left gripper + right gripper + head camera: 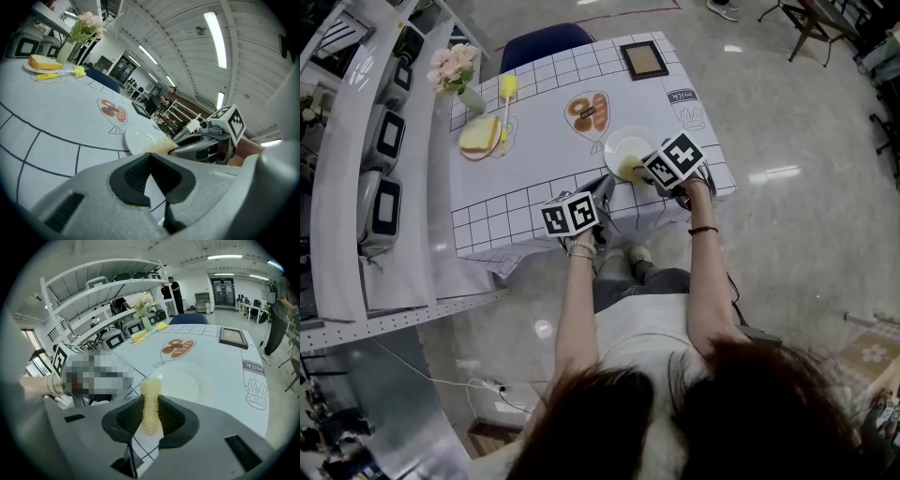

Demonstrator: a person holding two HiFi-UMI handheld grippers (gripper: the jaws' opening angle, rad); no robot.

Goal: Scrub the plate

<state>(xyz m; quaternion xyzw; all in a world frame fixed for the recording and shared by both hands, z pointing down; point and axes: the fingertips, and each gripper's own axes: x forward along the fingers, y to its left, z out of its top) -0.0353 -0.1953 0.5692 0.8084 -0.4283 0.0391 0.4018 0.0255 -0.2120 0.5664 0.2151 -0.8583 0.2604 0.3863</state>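
Right gripper (150,414) clamped coarse yellow fibrous scrubber (150,397) | left gripper (150,161) jaws pressed together | scrubber at round glossy white plate's (190,383) near rim

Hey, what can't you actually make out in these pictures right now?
Head view: the right gripper covers the scrubber, so its contact with the plate is hidden.
Right gripper view: a mosaic patch covers most of the left gripper.
Head view: the picture frame's content is too small.
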